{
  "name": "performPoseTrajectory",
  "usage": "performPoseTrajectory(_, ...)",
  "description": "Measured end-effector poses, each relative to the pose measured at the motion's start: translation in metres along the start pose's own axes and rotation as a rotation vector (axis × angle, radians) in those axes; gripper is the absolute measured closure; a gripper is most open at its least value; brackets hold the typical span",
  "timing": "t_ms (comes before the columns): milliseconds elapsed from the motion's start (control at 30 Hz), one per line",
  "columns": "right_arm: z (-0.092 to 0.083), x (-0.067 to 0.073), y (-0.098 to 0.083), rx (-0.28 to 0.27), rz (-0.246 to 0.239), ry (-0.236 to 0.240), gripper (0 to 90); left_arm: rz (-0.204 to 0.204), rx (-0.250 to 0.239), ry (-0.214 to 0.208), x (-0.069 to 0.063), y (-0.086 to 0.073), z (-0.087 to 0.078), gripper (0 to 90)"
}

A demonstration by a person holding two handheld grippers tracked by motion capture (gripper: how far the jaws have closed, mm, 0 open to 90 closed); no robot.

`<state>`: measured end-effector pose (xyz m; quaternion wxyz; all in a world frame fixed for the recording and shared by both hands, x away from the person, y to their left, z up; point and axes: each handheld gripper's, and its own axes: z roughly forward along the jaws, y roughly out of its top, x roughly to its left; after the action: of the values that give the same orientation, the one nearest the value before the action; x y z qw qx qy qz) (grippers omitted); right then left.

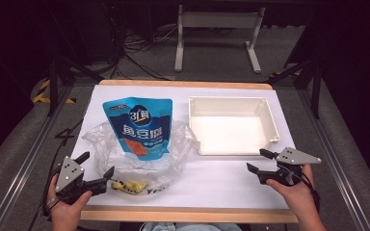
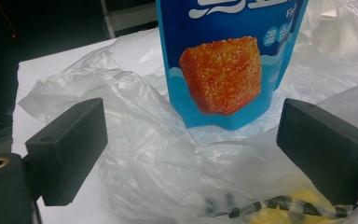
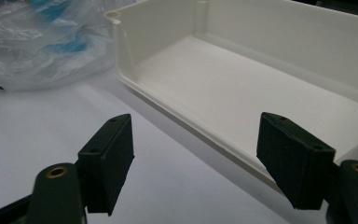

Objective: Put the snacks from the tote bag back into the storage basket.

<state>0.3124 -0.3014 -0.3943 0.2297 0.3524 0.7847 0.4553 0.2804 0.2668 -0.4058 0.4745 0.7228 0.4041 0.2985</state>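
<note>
A blue snack pouch (image 1: pixel 138 126) with an orange cube printed on its front lies at the centre-left of the high view, resting on a crumpled clear plastic bag (image 1: pixel 173 154) that spreads across the white tabletop (image 1: pixel 221 185). Near the bag's lower edge a yellow patch with black lettering (image 1: pixel 131 186) shows through the film. The left hand-held gripper (image 1: pixel 96 169) sits at the lower left of the frame, just beside the bag's rim; in the left gripper view its jaws stand wide apart with folds of the bag between them, the pads pressing on nothing, so it is released. The bottom edge of the pouch appears at upper centre of that view, beyond the jaws. To the right of the pouch and apart from it sits an empty white plastic tray (image 1: pixel 272 127), in the upper right part of the tabletop. The right hand-held gripper (image 1: pixel 260 161) is at the lower right, near the tray's front corner, its jaws spread and holding nothing, over bare tabletop and the tray's front rim.
</note>
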Motion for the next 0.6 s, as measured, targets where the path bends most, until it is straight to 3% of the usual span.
performPoseTrajectory(200,-0.001,0.002,0.005,0.016,-0.045,0.012,30.4,-0.004,-0.004,0.001,-0.001,0.001,-0.001,9.6)
performPoseTrajectory(600,-0.014,0.003,0.024,0.002,-0.043,0.022,31.4,0.001,-0.006,0.002,-0.001,0.002,-0.001,9.5)
